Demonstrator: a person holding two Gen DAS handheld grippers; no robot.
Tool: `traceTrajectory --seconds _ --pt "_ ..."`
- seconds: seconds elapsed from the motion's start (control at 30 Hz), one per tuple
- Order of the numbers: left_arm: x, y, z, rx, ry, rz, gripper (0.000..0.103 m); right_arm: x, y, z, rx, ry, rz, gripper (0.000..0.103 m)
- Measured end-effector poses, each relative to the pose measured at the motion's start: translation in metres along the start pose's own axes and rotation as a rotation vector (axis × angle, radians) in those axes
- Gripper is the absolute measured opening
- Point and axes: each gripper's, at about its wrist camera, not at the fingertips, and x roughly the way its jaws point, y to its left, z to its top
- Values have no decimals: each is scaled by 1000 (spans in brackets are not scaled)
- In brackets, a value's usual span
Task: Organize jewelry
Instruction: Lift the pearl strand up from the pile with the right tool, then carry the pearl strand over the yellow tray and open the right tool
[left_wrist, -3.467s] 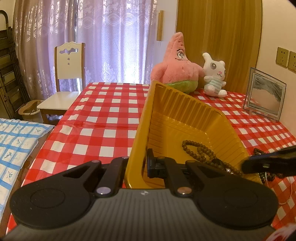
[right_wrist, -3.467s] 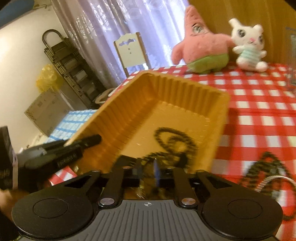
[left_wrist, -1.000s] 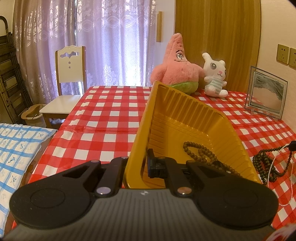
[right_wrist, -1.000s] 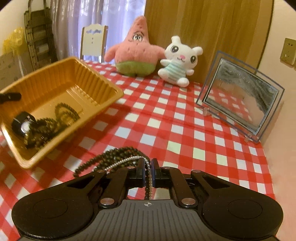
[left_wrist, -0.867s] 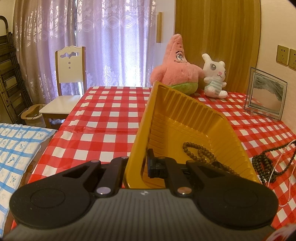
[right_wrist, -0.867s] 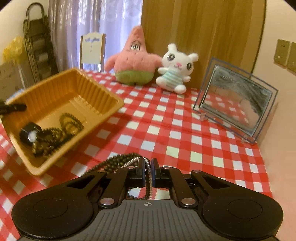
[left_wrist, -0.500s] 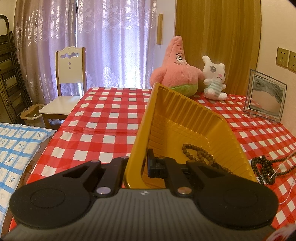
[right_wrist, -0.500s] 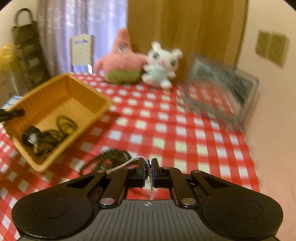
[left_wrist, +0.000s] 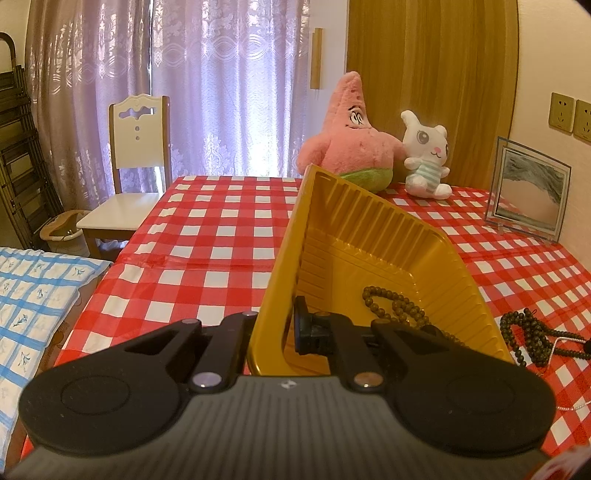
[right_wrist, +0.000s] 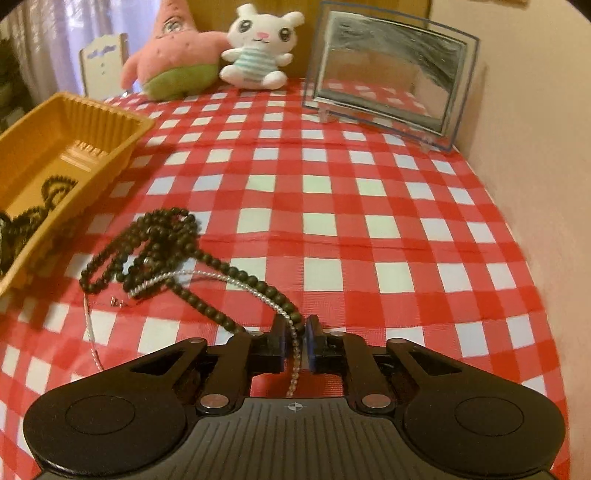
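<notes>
No readable words or numbers appear anywhere, as far as the blurred views allow.

Left wrist view: from the worktop's (left_wrist: 207, 236) near edge, close behind the yellow tray (left_wrist: 373, 236), facing its length toward the curtains (left_wrist: 177, 81). Right wrist view: tilted steeply down, close over the checked cloth, facing the glass frame (right_wrist: 391, 70). Both share the tray, plush toys (left_wrist: 351, 136) and dark bead strings (right_wrist: 162, 240).
</notes>
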Motion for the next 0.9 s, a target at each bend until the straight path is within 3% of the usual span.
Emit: traceTrajectory --seconds 0.27,0.53,0.57,0.77,0.9 --pt "-1 -1 0 2 2 3 6 -5 5 -1 -62 -44 1 14" --pt "-1 -2 0 4 1 5 6 5 28 -8 -300 -25 -37 11" --pt "-1 -2 0 3 2 7 6 5 28 -9 -309 -31 -44 2" --pt "-1 -2 0 3 2 7 6 2 34 -11 -375 -37 -47 2" --pt "-1 -2 0 3 2 7 6 -13 32 -7 -325 -72 -27 2"
